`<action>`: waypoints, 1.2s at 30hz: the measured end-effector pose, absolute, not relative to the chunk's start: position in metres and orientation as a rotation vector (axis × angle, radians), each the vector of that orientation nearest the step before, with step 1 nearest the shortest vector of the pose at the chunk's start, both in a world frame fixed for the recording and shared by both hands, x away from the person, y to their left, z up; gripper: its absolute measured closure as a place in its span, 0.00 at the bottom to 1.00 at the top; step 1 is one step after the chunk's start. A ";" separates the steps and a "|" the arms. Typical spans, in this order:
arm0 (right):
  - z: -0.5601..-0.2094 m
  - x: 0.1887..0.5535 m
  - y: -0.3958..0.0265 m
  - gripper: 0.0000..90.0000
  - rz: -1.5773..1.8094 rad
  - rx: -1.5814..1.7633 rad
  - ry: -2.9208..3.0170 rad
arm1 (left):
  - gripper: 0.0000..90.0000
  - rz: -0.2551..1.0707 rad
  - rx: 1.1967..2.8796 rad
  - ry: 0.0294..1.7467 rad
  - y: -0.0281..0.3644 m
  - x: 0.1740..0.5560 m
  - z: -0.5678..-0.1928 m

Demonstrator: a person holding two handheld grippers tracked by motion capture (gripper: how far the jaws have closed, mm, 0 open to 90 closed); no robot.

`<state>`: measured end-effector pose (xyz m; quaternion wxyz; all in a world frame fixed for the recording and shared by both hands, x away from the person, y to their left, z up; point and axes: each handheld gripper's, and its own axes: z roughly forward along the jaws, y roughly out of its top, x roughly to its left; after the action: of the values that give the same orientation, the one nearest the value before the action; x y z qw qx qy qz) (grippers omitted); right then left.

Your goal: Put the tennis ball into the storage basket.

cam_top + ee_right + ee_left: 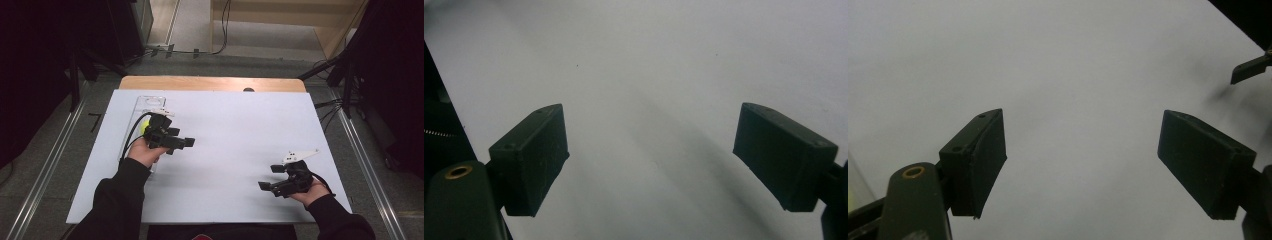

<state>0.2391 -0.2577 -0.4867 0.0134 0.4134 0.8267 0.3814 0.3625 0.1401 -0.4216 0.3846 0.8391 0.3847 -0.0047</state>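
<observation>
1. Left gripper hangs over the white table cover with its jaws apart and nothing between them; in its own view I see bare white sheet between the pads.
2. Right gripper rests near the front right of the table, jaws spread just as wide and holding nothing.
3. Nearest my left hand is a yellow-green ball inside a clear plastic tray at the table's left.
4. I judge this as a pause between picks: nothing is gripped.
5. Next, I would turn the left gripper back to the tray and close on the ball.
6. No brand, label or writing is legible to me.
</observation>
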 end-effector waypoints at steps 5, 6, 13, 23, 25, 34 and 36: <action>-0.487 0.239 -0.257 0.14 1.186 1.290 2.574 | 0.22 -0.017 2.141 0.969 0.140 0.358 -0.423; -0.487 0.239 -0.258 0.14 1.184 1.286 2.576 | 0.22 -0.016 2.148 0.966 0.139 0.357 -0.423; -0.486 0.239 -0.258 0.14 1.188 1.287 2.573 | 0.22 -0.015 2.146 0.938 0.139 0.350 -0.426; -0.487 0.239 -0.257 0.14 1.190 1.292 2.570 | 0.22 -0.012 2.149 0.917 0.143 0.341 -0.432; -0.487 0.239 -0.257 0.14 1.189 1.292 2.571 | 0.22 -0.016 2.157 0.912 0.144 0.340 -0.433; -0.487 0.239 -0.258 0.14 1.190 1.295 2.567 | 0.22 -0.012 2.169 0.898 0.147 0.330 -0.438; -0.487 0.239 -0.258 0.14 1.190 1.295 2.566 | 0.22 -0.009 2.168 0.893 0.148 0.328 -0.439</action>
<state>0.2394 -0.2579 -0.4866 0.0152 0.4160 0.8248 0.3826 0.3279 0.1482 -0.4391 0.3878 0.8522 0.3511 -0.0036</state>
